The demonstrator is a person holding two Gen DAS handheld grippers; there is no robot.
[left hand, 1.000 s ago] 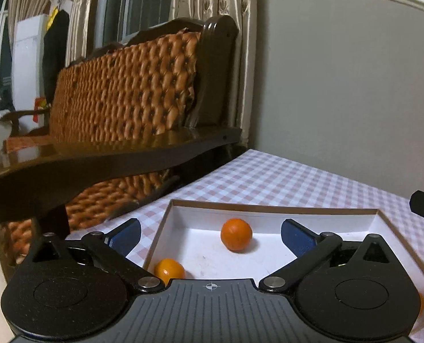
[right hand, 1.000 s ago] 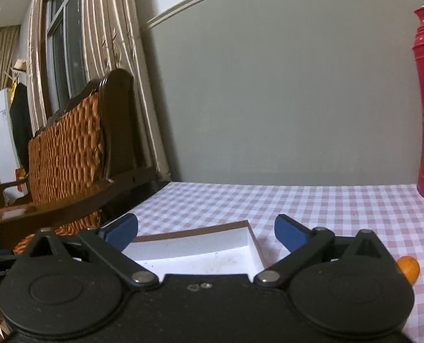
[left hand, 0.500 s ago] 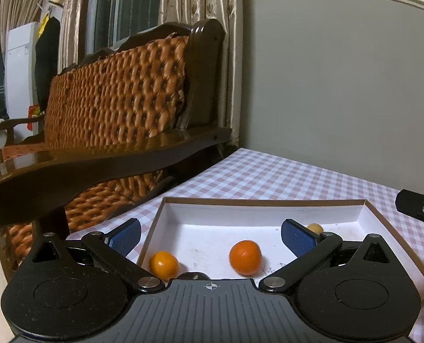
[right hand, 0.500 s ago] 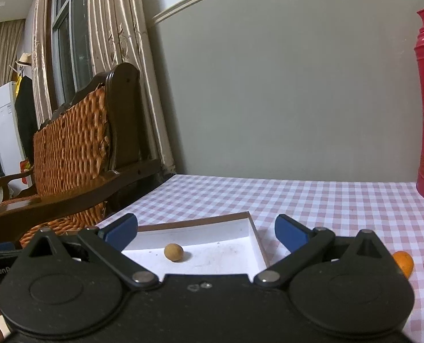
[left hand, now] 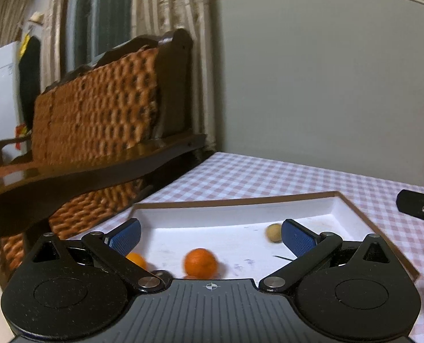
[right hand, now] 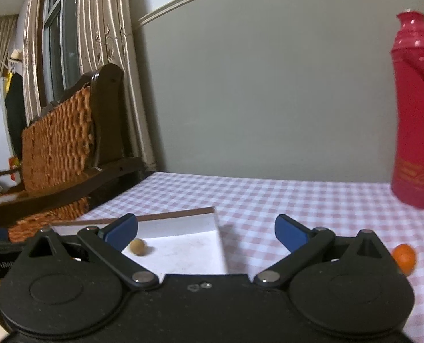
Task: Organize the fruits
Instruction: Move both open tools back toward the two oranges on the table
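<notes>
A shallow white box (left hand: 234, 210) with a brown rim lies on the checked tablecloth. In the left wrist view it holds two oranges, one (left hand: 200, 263) near the middle and one (left hand: 137, 258) by the left finger, and a small tan fruit (left hand: 273, 232). My left gripper (left hand: 210, 235) is open and empty over the box. My right gripper (right hand: 206, 228) is open and empty over the box's right edge (right hand: 217, 228); the tan fruit (right hand: 137, 247) lies by its left finger. An orange (right hand: 403, 258) lies on the cloth at the right.
A red thermos (right hand: 417, 114) stands at the back right of the table (right hand: 269, 194). A wooden chair with a woven back (left hand: 97, 120) stands close along the table's left side. A grey wall is behind. The other gripper's tip (left hand: 417, 208) shows at the right.
Both views have swung to the right. The middle orange has rolled toward my left gripper. The tan fruit now lies in the box. Both grippers stay open.
</notes>
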